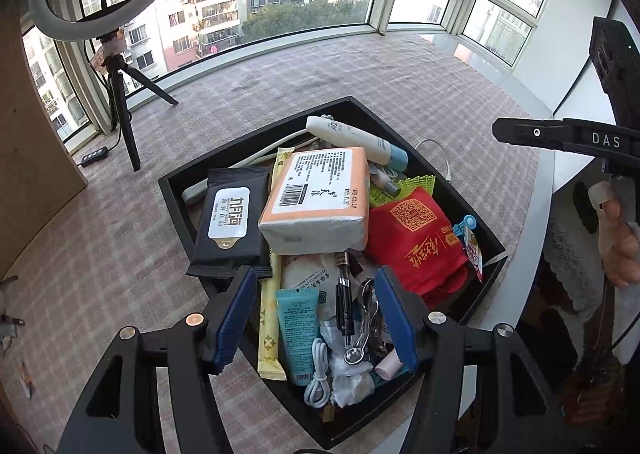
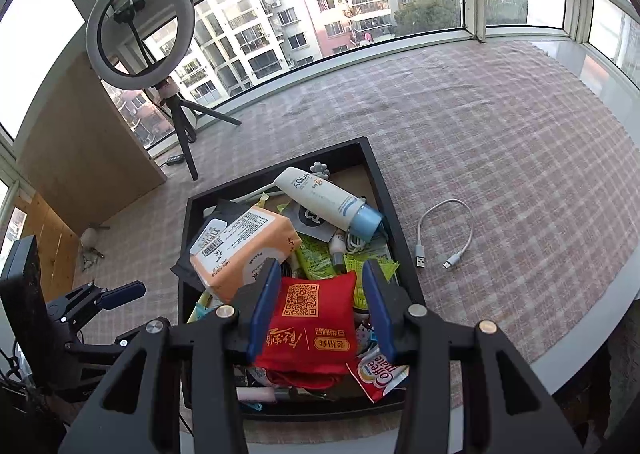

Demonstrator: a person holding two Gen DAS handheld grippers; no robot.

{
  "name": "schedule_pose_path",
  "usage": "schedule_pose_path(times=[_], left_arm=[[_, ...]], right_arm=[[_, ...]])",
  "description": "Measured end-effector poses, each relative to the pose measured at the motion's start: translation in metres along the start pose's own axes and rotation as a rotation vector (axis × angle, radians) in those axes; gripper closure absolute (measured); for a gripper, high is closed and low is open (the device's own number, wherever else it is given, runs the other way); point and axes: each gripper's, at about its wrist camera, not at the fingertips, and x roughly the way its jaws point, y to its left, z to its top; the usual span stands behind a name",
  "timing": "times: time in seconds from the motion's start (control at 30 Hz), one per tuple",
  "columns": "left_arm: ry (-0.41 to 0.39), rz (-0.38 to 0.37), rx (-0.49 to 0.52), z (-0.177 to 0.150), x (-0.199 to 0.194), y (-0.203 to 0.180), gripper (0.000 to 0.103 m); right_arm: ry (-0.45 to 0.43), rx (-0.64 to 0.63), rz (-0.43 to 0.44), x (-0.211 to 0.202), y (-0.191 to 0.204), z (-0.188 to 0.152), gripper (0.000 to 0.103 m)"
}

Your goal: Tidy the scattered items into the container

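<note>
Both tongs, left (image 1: pixel 316 314) and right (image 2: pixel 320 306), spread, empty above the heaped black rectangular tray (image 2: pixel 394 214); last stray: white USB cable (image 2: pixel 448 234) beside it — right's pick, I'd say.

One tray (image 2: pixel 394 214), two white cables (image 2: pixel 448 238) (image 1: pixel 318 374).

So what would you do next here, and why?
Probably swing the right gripper, jaws open and empty, over to the white USB cable. It lies on the checked cloth beside the black tray, the only item visibly left out.
</note>
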Motion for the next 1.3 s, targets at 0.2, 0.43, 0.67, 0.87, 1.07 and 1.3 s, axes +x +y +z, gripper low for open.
schedule_pose_path(times=[0.2,0.43,0.67,0.87,1.07,1.3], left_arm=[[-0.010,0.038,-0.060,-0.017,-0.010,0.030,0.044],[-0.025,0.122,-0.128,-0.033,-0.024,0.056,0.044],[-0.039,0.181,-0.186,-0.058,-0.047,0.074,0.044],[-0.052,0.247,-0.245,-0.080,-0.068,0.085,0.042],[-0.099,0.281,-0.303,-0.098,-0.089,0.081,0.039],[-0.142,0.294,-0.332,-0.103,-0.100,0.069,0.036]], right_arm=[[-0.026,0.044,-0.021,-0.014,-0.016,-0.008,0.061],[-0.014,0.015,-0.045,-0.009,-0.006,-0.025,0.061],[-0.022,-0.058,-0.027,-0.005,0.033,-0.035,0.061],[-0.035,-0.100,-0.023,-0.001,0.061,-0.044,0.061],[-0.052,-0.124,-0.027,-0.005,0.075,-0.056,0.061],[-0.048,-0.114,-0.021,-0.007,0.067,-0.061,0.061]])
